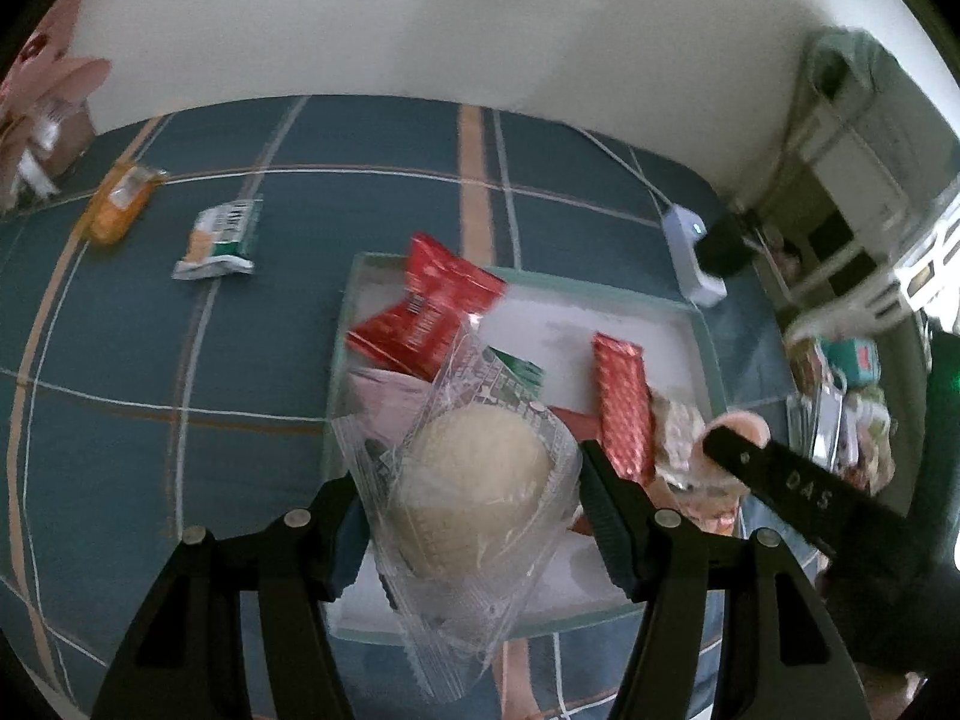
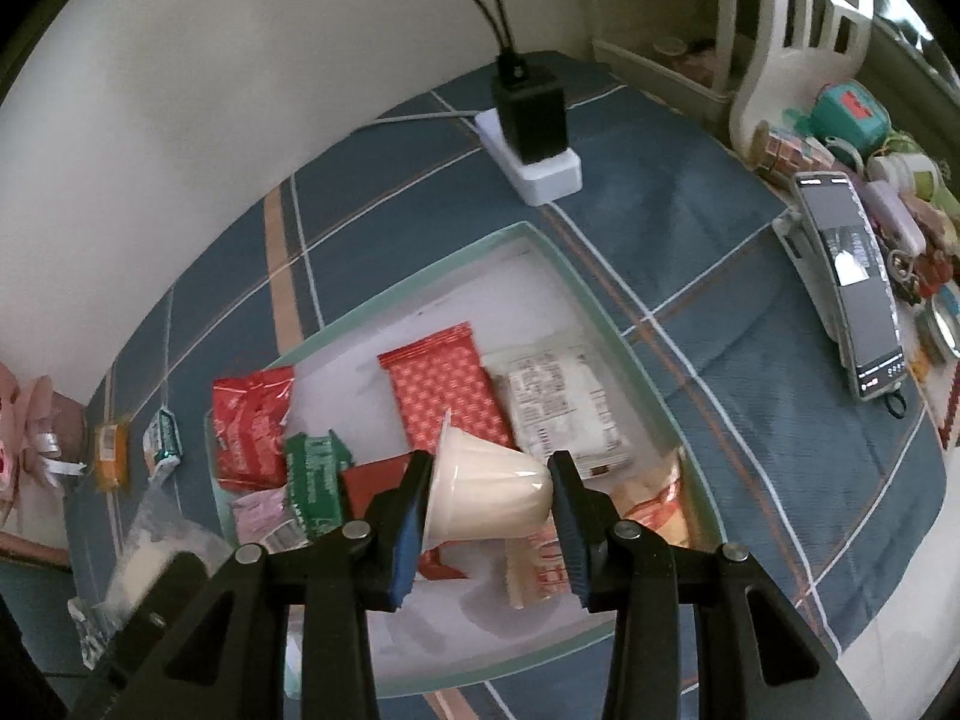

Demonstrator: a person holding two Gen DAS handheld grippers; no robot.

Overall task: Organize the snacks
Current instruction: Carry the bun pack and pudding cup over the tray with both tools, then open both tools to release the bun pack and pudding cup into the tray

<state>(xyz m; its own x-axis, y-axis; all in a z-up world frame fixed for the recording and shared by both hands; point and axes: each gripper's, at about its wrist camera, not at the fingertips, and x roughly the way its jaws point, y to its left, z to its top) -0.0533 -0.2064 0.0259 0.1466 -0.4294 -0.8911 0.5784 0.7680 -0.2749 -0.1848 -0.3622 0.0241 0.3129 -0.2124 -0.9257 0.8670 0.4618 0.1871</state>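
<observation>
My left gripper (image 1: 471,489) is shut on a clear-wrapped pale round pastry (image 1: 474,498) and holds it above the near left part of a pale green tray (image 1: 705,336). My right gripper (image 2: 489,495) is shut on a cream jelly cup (image 2: 489,495) lying sideways, above the tray's (image 2: 540,240) near side. The tray holds red packets (image 2: 444,387), a green packet (image 2: 315,474), a white packet (image 2: 561,408) and others. An orange packet (image 1: 120,204) and a green-white packet (image 1: 219,237) lie on the blue cloth, left of the tray.
A white power strip (image 2: 543,171) with a black charger stands beyond the tray. A phone (image 2: 852,282) and assorted small items lie at the right edge. Pink items (image 1: 48,114) sit at far left. A wall runs behind the table.
</observation>
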